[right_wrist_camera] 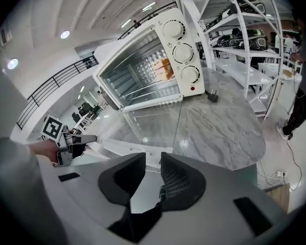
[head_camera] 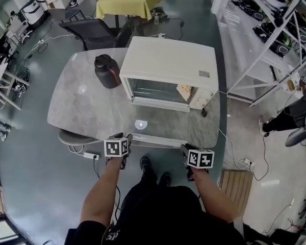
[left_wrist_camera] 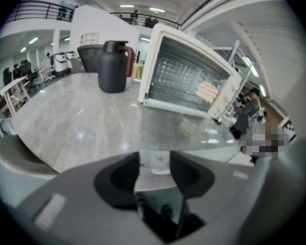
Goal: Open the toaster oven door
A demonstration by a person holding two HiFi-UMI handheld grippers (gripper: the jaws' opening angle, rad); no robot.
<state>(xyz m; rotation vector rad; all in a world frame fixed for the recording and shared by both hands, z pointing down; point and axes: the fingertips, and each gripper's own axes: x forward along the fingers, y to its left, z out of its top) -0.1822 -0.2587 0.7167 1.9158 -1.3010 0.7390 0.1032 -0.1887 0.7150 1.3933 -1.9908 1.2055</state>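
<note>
**A:** What are the fingers doing?

**B:** The left gripper (left_wrist_camera: 154, 160) has its jaws apart, and the right gripper (right_wrist_camera: 153, 170) has its jaws narrowly apart. Both are empty. The handle (head_camera: 158, 140) lies just beyond their tips. Past it, the glass door (head_camera: 160, 121) lies flat before the toaster oven (head_camera: 168, 68).

**A:** Which step is this?

**B:** The opening looks finished. The next move is probably to draw both grippers back.

The left forearm (head_camera: 104, 188) and right forearm (head_camera: 212, 200) reach forward and down from the body, side by side and well apart. The left gripper (head_camera: 126, 138) and right gripper (head_camera: 185, 149) both point away and downward, with their marker cubes on top. The left gripper's jaws stand clearly apart. The right gripper's jaws stand closer, with a narrow gap between them, and press on nothing.
</note>
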